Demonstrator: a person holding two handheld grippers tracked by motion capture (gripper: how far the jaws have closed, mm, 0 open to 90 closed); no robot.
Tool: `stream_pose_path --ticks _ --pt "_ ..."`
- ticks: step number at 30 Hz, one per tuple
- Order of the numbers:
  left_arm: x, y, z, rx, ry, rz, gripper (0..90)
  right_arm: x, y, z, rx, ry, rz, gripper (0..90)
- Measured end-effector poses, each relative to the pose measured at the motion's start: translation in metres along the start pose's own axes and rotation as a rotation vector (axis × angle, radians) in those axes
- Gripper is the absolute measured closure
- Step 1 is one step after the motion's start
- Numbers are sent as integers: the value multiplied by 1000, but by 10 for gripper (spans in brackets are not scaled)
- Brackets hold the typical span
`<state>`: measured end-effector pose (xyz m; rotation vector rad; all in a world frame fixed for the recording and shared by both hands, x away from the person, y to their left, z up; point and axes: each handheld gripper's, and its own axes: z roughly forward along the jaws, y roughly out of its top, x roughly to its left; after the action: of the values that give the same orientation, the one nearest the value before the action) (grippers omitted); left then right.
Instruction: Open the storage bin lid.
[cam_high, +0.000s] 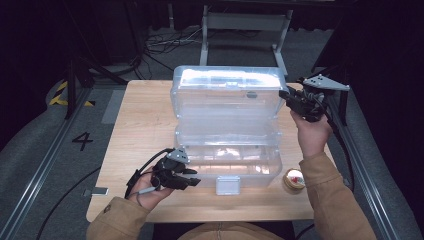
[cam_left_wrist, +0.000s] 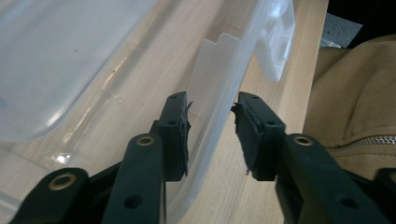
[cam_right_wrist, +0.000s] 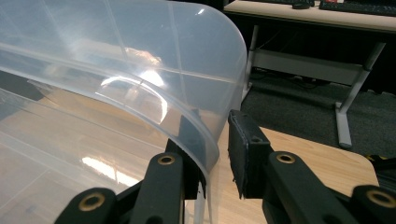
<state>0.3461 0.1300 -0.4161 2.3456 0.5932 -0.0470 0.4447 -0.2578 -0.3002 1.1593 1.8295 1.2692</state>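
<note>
Clear box (cam_high: 227, 150) has its front wall between the left gripper's (cam_left_wrist: 211, 122) half-open jaws; the right gripper (cam_right_wrist: 215, 148) straddles the lid (cam_high: 225, 90) edge, grip unclear.

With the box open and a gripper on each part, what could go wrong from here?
1. The right gripper straddles the lid rim at one corner, with a gap at the outer finger; the raised lid might slip and fall shut.
2. The left gripper straddles the box front wall without pressing it, so the light box may slide.
3. The tape roll beside the box could get knocked.
</note>
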Motion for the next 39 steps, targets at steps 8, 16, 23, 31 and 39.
stream_pose_path --ticks 8,16,23,31,39 --pt "1 -1 5 -2 3 7 715 1 1 2 -11 -17 -6 751" --pt "2 -2 4 -9 -14 13 724 8 7 6 -13 -91 -43 765" --pt "3 -2 4 -8 -17 -7 721 11 9 14 -16 -148 -55 799" --pt "-1 -3 5 -18 21 19 703 5 13 24 -2 -155 -48 814" --pt "-4 -5 6 -33 57 50 692 0 15 32 4 -143 -51 819"
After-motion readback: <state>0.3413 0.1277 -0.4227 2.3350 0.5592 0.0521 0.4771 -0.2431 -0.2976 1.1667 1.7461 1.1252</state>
